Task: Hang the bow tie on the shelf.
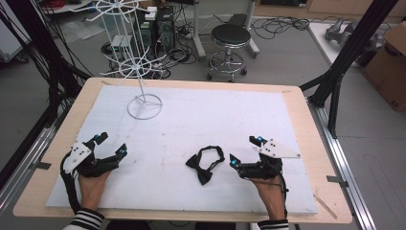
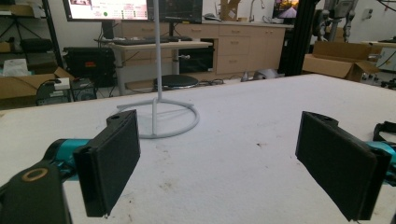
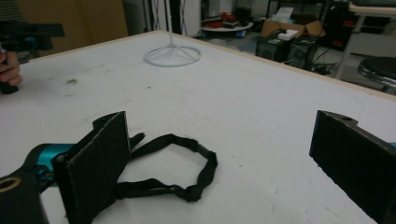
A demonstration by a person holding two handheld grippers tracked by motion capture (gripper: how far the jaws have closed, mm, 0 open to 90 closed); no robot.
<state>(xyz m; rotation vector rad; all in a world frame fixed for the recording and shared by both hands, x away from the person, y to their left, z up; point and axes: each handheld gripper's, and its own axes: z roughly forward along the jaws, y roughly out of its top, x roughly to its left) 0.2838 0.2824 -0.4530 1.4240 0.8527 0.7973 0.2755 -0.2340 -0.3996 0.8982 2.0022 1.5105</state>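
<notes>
The right gripper [image 1: 245, 152] rests near the front edge of the table's white surface [image 1: 215, 115], toward its right side, with its jaws spread wide and nothing between them. Just to its left lies the black bow tie [image 1: 205, 163], knot end toward the front edge and its thin neck strap looped out toward the middle of the surface. In the right gripper view the strap loop [image 3: 187, 158] sits flat between the jaws, with the bow itself mostly hidden behind the left jaw.

The left gripper [image 1: 111, 145] waits well apart, near the front-left corner, also wide open and empty. Beyond it, toward the back-left corner, stands the white wire rack [image 1: 143, 103] on its ring base.

The likely trouble is the grab itself. The strap is thin and limp and lies flush on the surface, so jaws closing from this height could pass over it or pinch only a fold, letting the tie slip out on the lift. Closing on the strap alone would leave the heavier bow dangling and swinging, which would make hanging it on a thin rack prong harder. A careless carry could also knock the light rack, which looks easy to tip.
</notes>
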